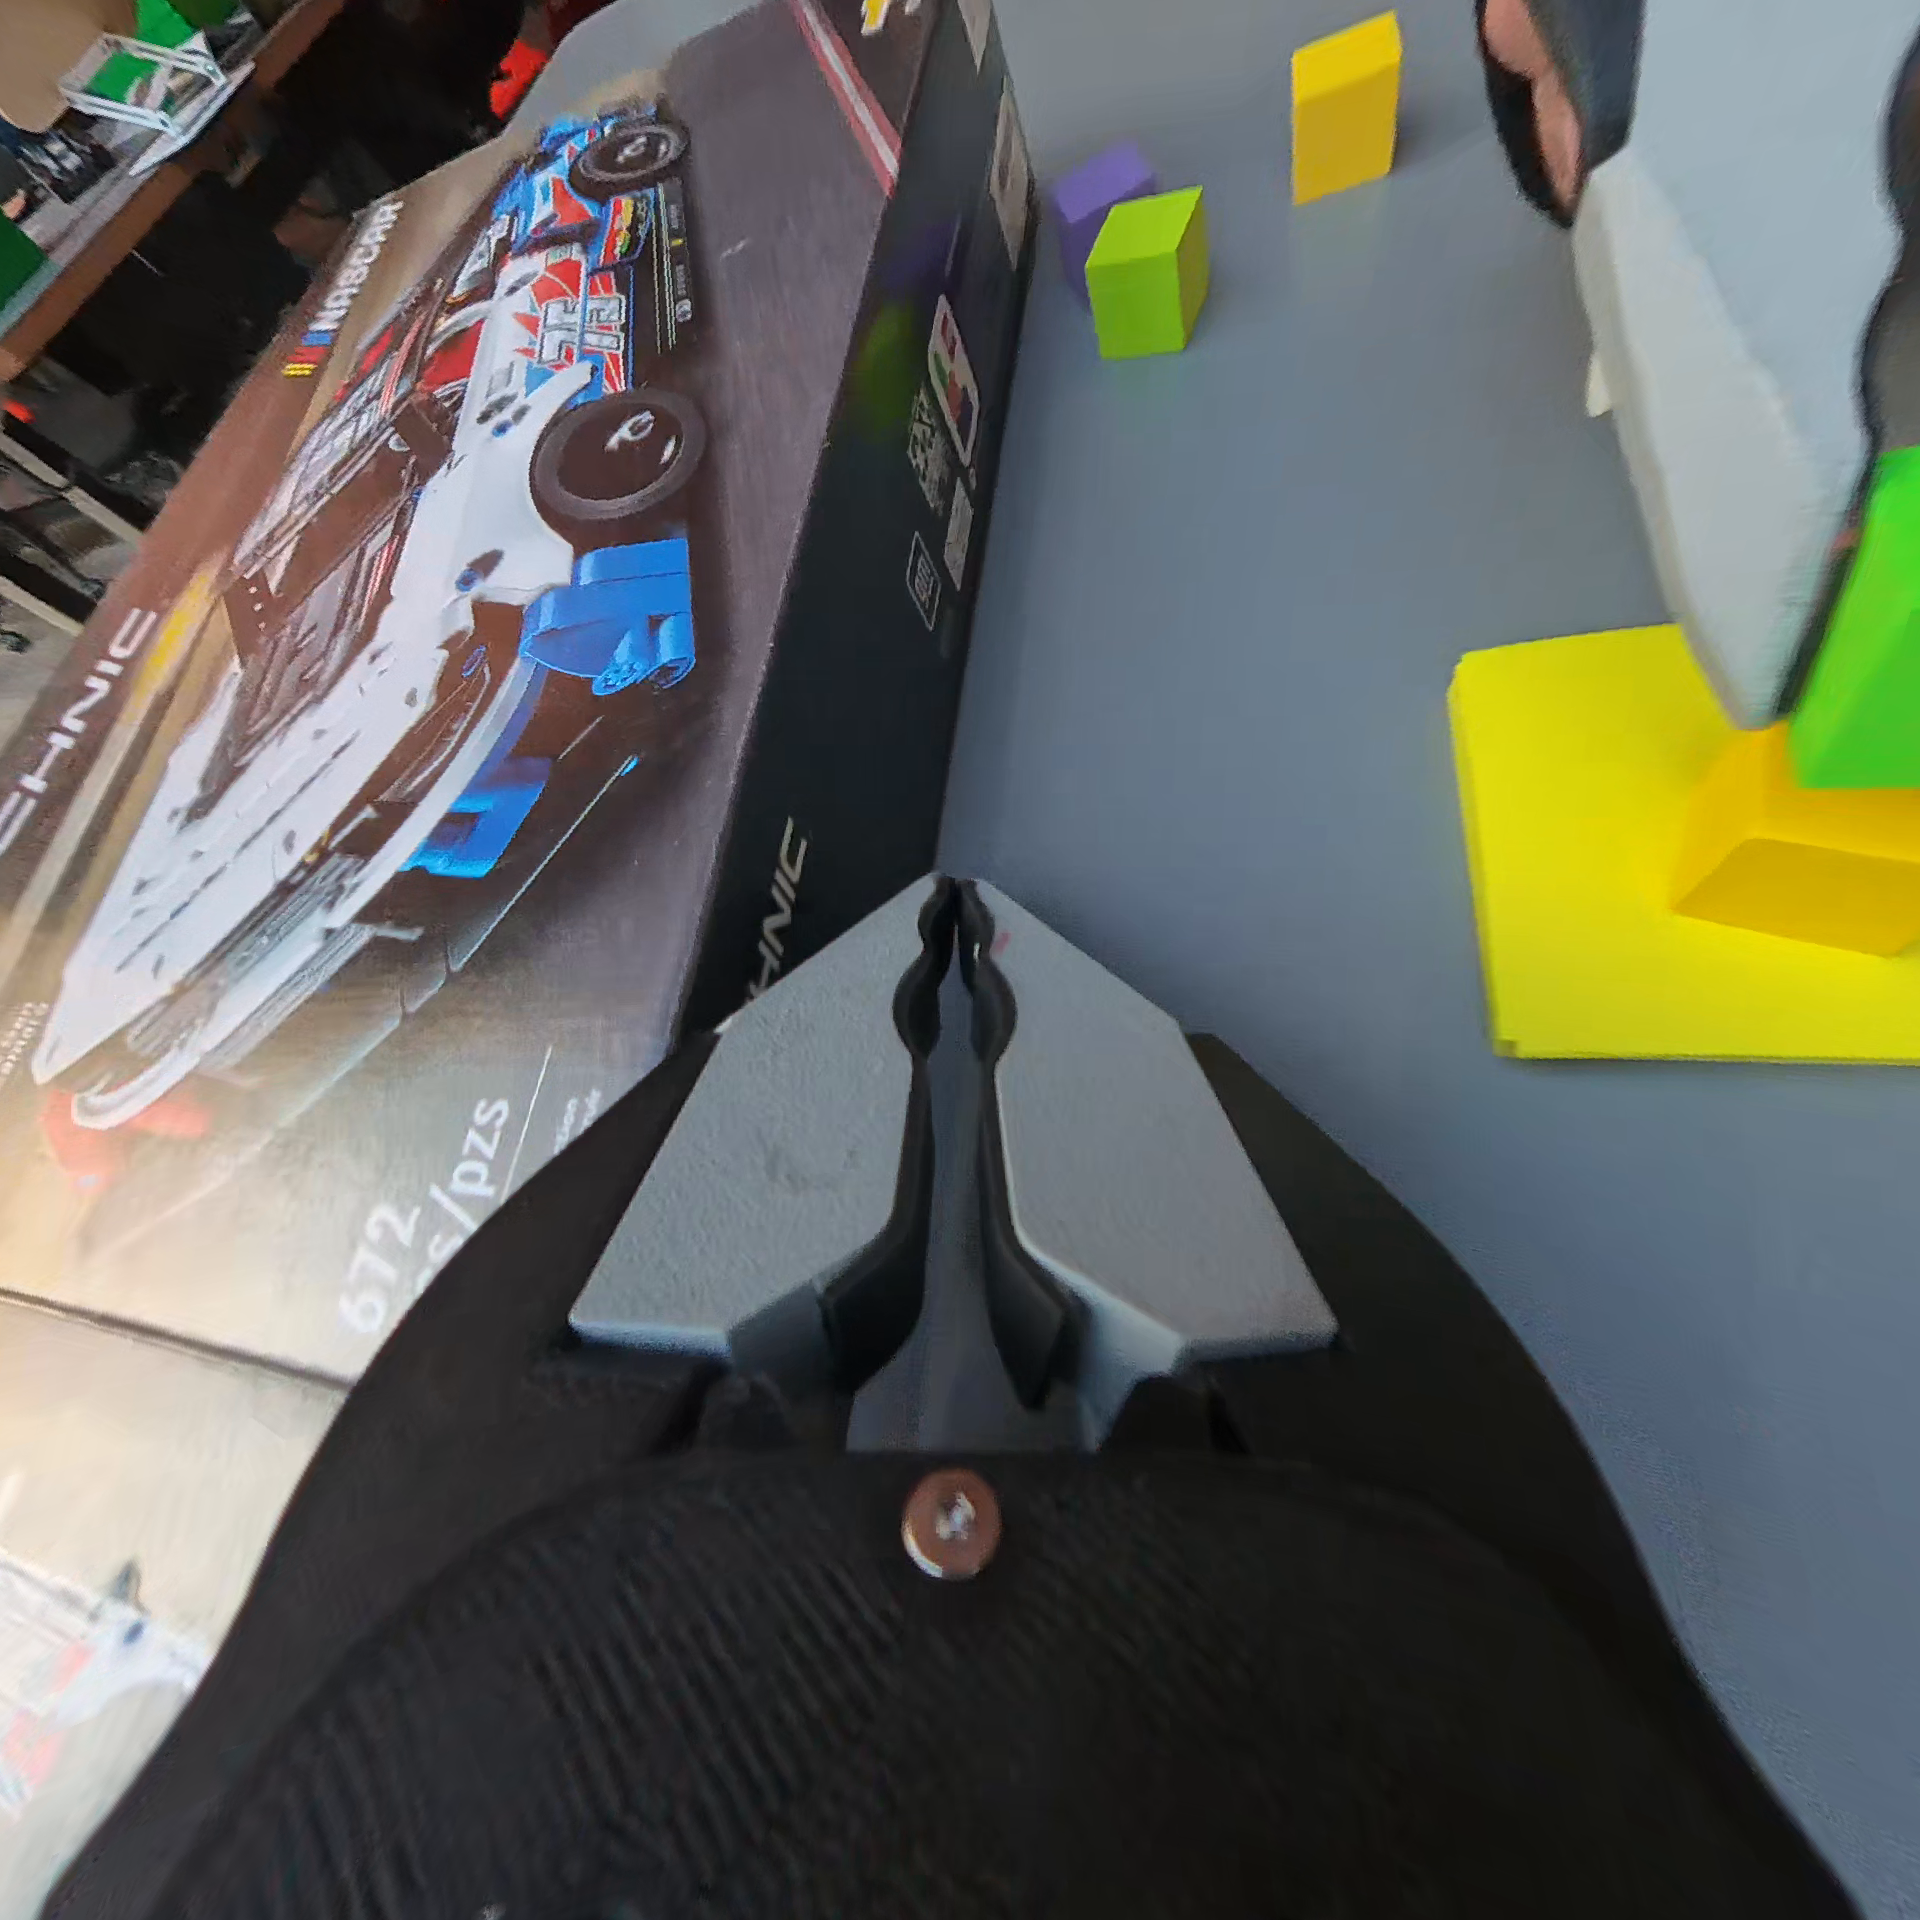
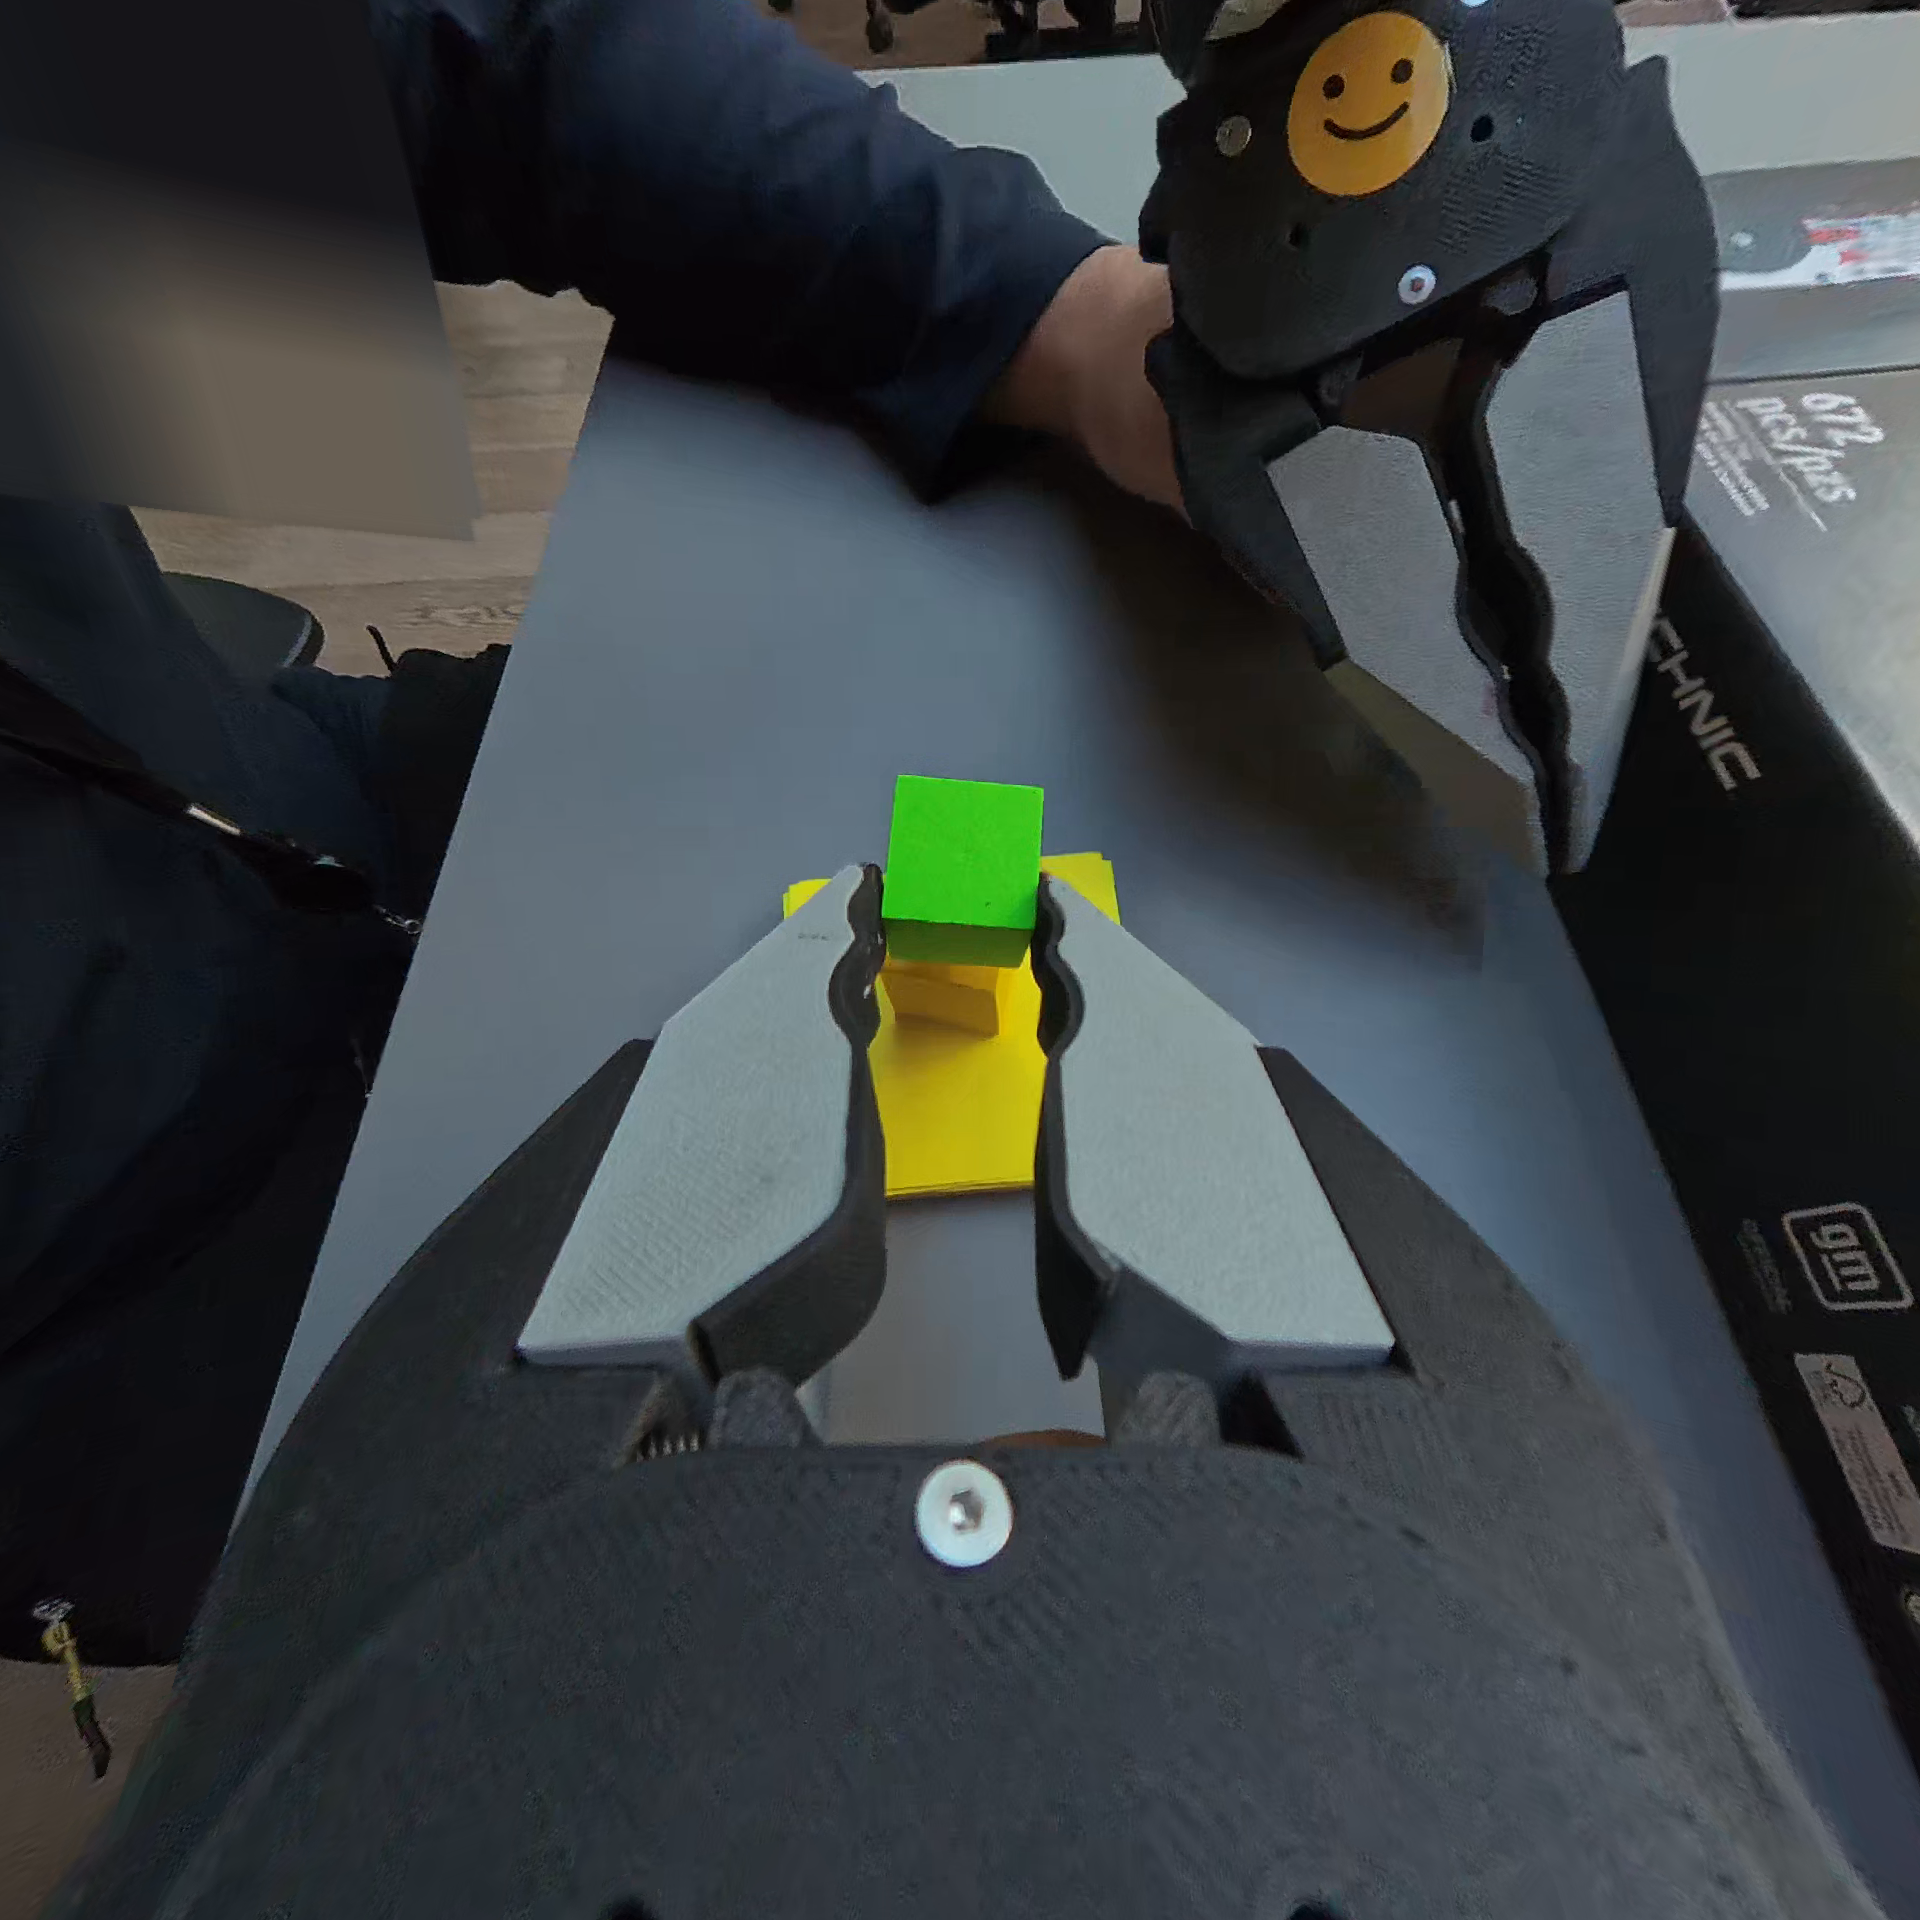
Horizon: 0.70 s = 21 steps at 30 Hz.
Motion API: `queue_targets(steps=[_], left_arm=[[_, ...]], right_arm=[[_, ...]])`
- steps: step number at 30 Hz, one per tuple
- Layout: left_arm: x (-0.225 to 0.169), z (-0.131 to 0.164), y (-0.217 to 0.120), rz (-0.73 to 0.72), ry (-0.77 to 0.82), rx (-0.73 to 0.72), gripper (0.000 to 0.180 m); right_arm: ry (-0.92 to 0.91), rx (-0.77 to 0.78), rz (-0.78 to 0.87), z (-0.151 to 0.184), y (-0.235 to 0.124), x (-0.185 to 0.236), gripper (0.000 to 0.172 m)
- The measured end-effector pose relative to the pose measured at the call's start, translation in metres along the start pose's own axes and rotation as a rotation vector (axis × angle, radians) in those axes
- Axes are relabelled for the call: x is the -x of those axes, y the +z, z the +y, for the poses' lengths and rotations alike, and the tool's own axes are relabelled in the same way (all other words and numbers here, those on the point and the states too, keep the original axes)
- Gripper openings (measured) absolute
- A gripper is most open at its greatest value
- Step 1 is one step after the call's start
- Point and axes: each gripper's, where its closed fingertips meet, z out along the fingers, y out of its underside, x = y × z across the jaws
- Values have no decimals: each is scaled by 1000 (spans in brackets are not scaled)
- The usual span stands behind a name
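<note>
A big grey table (image 2: 727,644) fills the room's middle, with a wood floor beside it. One long toy car box (image 1: 436,582) lies on the table. One flat yellow pad (image 1: 1579,831) lies near it. I count two yellow blocks, two green blocks and one purple block (image 1: 1101,187). The right claw (image 2: 961,904) squeezes a bright green block (image 2: 961,852) just above a yellow block (image 2: 945,1003) on the pad. The left claw (image 1: 954,894) is shut with nothing in it, beside the box.

My left gripper (image 1: 954,896) hangs with jaws pressed together on nothing, while my right gripper (image 2: 958,906) clamps a green cube (image 2: 964,852).
</note>
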Motion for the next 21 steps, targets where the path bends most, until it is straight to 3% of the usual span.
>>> queue_targets(steps=[4, 8, 12, 16, 19, 21], left_arm=[[7, 6, 13, -64, 102, 64, 0], [9, 3, 12, -74, 99, 43, 0], [11, -1, 8, -75, 73, 6, 0], [13, -2, 6, -90, 71, -4, 0], [11, -3, 6, -96, 87, -6, 0], [12, -3, 5, -97, 84, -14, 0]], right_arm=[[18, 51, -15, 10, 7, 1, 25], [7, 58, 4, 10, 6, 0, 27], [14, -45, 23, -4, -20, -3, 38], [94, -195, 321, -3, -92, -54, 28], [200, -63, 685, 46, -143, -108, 30], [266, -31, 768, 64, -158, -119, 31]])
